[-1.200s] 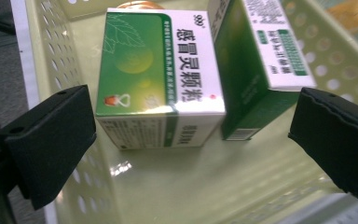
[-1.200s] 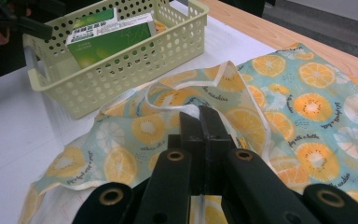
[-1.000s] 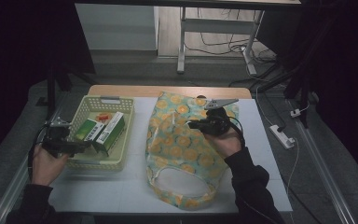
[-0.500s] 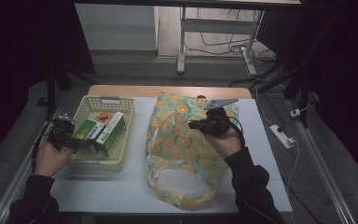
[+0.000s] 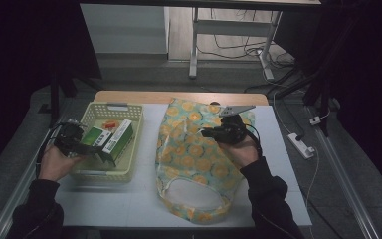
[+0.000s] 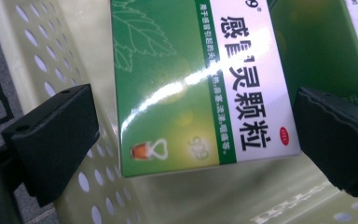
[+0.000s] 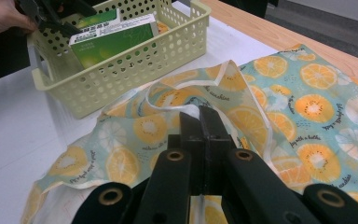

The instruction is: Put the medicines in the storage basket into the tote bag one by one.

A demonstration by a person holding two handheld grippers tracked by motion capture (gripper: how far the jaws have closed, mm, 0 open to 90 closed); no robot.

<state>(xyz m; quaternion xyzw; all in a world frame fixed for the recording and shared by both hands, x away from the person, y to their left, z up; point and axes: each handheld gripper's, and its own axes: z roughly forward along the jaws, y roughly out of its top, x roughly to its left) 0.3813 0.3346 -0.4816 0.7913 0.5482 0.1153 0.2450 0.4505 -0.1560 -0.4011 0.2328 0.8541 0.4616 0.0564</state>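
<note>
Both claws are busy: the left claw (image 6: 186, 130) stands apart astride a green medicine box (image 6: 186, 88) in the yellow basket (image 5: 129, 117), pads not touching it, while the right claw (image 7: 200, 123) is pressed together on a fold of the orange-print bag (image 5: 194, 164). Another green box (image 5: 120, 139) lies close alongside, and the basket wall crowds the left pad. The straddled box's long axis runs towards the basket's far end.
</note>
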